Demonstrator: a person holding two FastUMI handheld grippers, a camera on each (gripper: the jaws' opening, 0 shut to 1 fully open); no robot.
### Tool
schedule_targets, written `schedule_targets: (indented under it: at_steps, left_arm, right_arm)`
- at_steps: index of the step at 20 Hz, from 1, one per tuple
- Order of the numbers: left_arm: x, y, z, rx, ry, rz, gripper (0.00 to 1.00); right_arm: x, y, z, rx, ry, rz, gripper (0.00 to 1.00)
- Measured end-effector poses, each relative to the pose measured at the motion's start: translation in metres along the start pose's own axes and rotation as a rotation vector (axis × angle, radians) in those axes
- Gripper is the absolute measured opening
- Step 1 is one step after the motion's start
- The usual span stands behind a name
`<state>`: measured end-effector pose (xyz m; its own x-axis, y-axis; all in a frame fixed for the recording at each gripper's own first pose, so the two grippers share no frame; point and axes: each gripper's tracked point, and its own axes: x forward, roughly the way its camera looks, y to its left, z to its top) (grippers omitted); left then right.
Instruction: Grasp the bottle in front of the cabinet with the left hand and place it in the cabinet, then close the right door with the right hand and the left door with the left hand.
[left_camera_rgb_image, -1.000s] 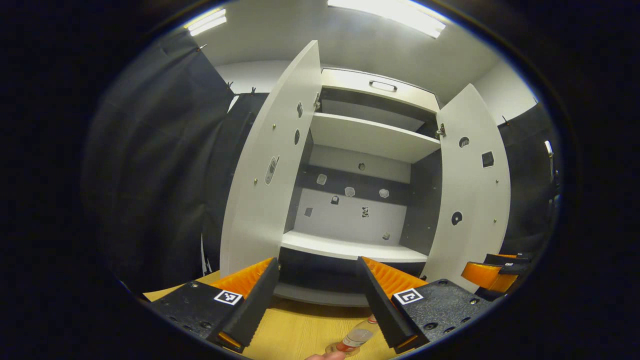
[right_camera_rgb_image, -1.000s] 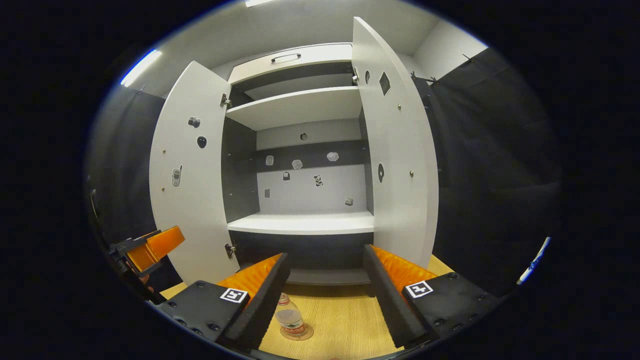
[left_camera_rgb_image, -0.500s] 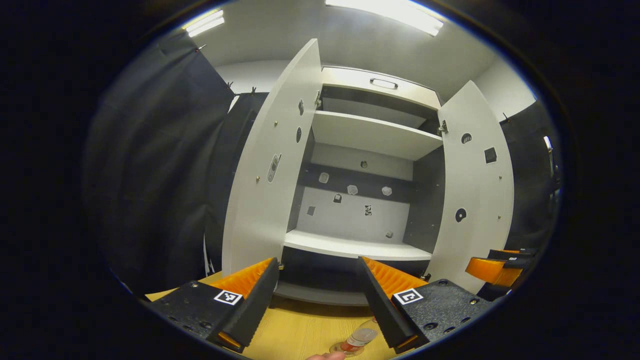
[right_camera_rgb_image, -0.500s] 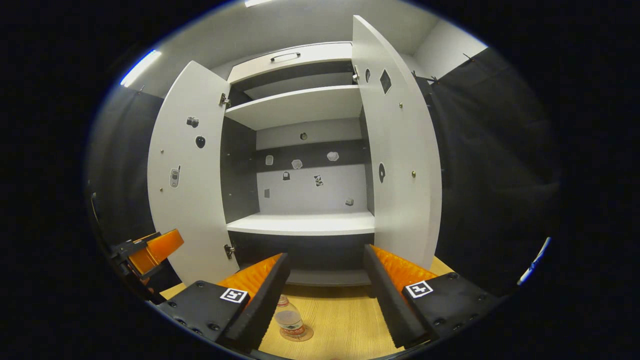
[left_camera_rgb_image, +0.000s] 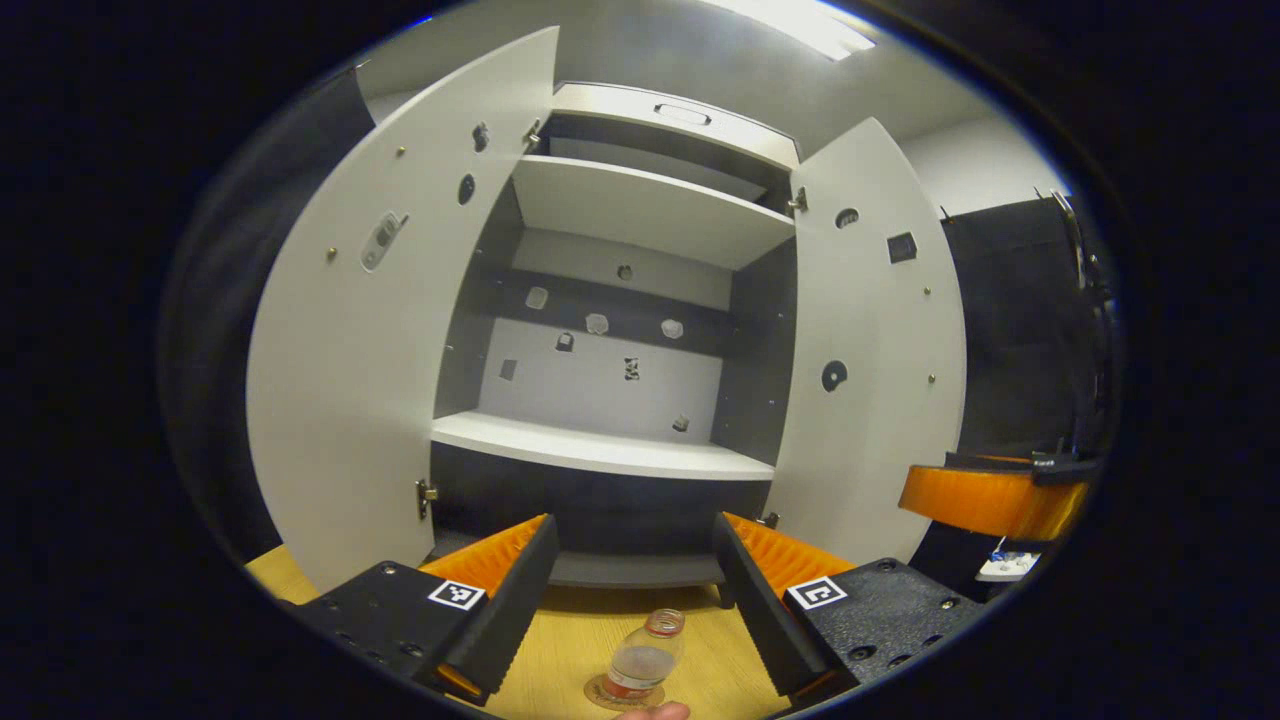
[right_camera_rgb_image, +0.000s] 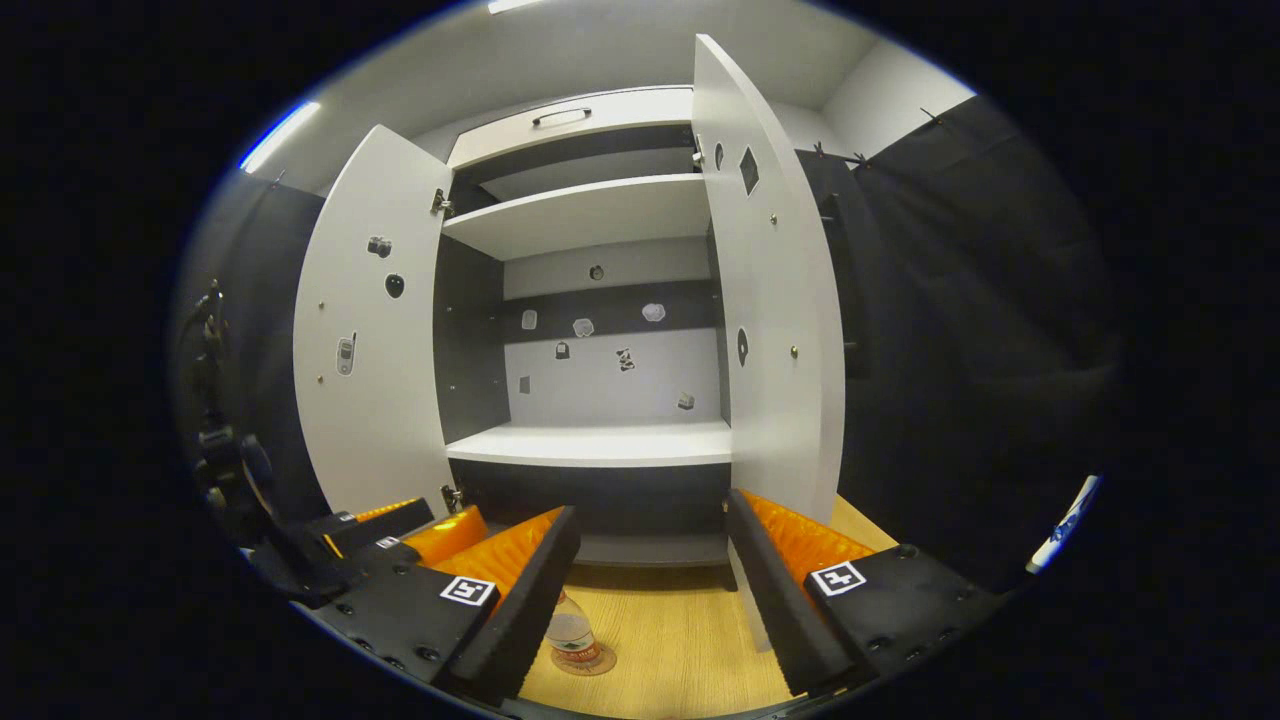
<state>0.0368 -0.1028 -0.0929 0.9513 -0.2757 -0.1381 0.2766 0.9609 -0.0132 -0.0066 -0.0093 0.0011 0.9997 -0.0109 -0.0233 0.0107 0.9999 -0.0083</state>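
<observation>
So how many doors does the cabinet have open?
2. The left door is swung out on the left of the shelves, and the right door is swung out on the right. Both are wide open.

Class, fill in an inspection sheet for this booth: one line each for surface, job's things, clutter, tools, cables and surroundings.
Surface: light wooden tabletop in front of the cabinet.
Job's things: clear bottle upright on a round coaster; cabinet with left door and right door both open, lower shelf bare.
Clutter: nothing seen.
Tools: left tool open, bottle ahead between its fingers, not gripped; right tool open, holding nothing.
Cables: nothing seen.
Surroundings: black cloth wall, ceiling light.
</observation>
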Motion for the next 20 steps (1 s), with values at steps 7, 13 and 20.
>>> schedule_targets:
  at_steps: [7,13,20]
  left_arm:
    - [0.021,-0.014,-0.122,0.068,0.143,0.021,0.95]
    - [0.023,-0.005,-0.197,0.064,0.23,0.068,0.95]
    - [0.015,0.002,-0.211,0.063,0.265,0.08,0.75]
  right_arm:
    - [-0.014,-0.024,0.001,-0.013,0.0,-0.042,0.98]
    - [-0.017,-0.035,-0.001,-0.025,0.004,-0.053,0.98]
    - [-0.019,-0.037,-0.002,-0.029,0.004,-0.045,0.98]
